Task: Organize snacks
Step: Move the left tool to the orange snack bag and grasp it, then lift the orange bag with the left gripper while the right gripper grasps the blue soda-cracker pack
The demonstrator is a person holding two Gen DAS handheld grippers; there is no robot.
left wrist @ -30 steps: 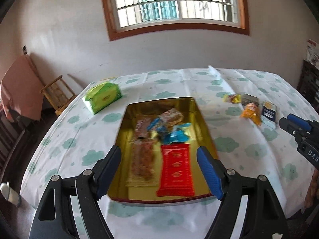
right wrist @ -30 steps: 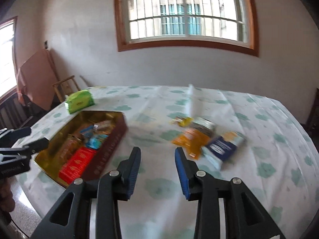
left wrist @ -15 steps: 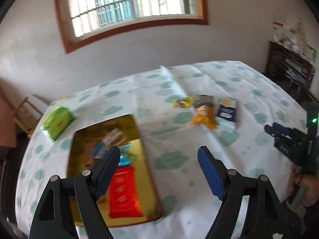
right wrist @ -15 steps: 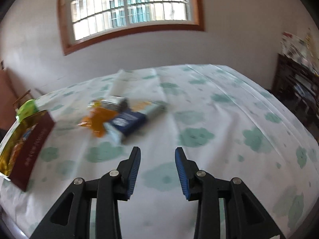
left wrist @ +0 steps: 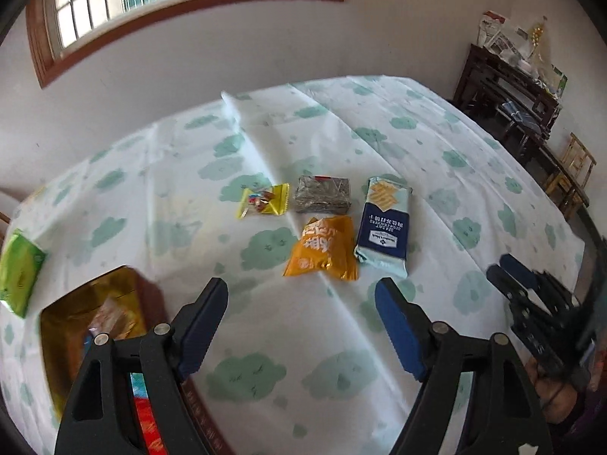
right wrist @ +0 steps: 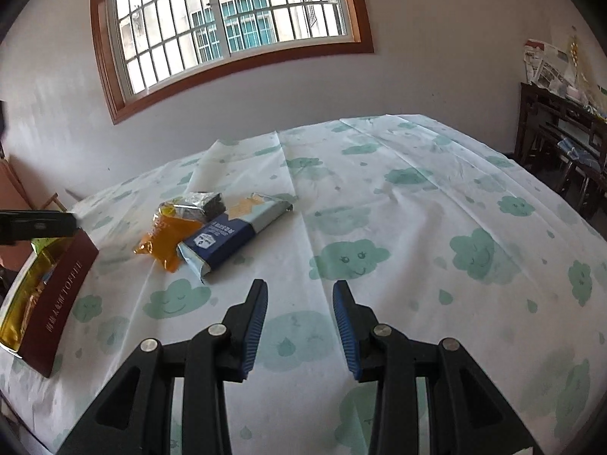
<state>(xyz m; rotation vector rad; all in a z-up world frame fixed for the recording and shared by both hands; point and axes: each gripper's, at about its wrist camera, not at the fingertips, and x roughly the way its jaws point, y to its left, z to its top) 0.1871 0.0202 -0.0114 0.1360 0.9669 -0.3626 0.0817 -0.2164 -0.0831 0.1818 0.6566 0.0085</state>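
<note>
Loose snacks lie mid-table: a small yellow packet [left wrist: 263, 200], a grey foil block [left wrist: 322, 194], an orange bag [left wrist: 322, 252] and a blue-and-white cracker pack [left wrist: 385, 227]. My left gripper [left wrist: 301, 288] hovers open and empty just short of the orange bag. The gold-lined tin [left wrist: 76, 314] with several snacks sits under its left finger. My right gripper [right wrist: 299, 286] hangs over bare tablecloth with a narrow empty gap between its fingers. To its left lie the orange bag [right wrist: 167, 237], the cracker pack [right wrist: 231, 233] and the tin's red wall [right wrist: 57, 299].
A green packet [left wrist: 19, 271] lies at the table's far left edge. A dark wooden shelf [left wrist: 508, 87] with papers and a small wooden chair [left wrist: 573, 163] stand beyond the right side. The cloud-print tablecloth [right wrist: 436, 227] has a raised fold in the middle.
My left gripper has swung right, from over the tin to facing the loose snacks. My right gripper also swung right, so the snacks and tin now lie at its left.
</note>
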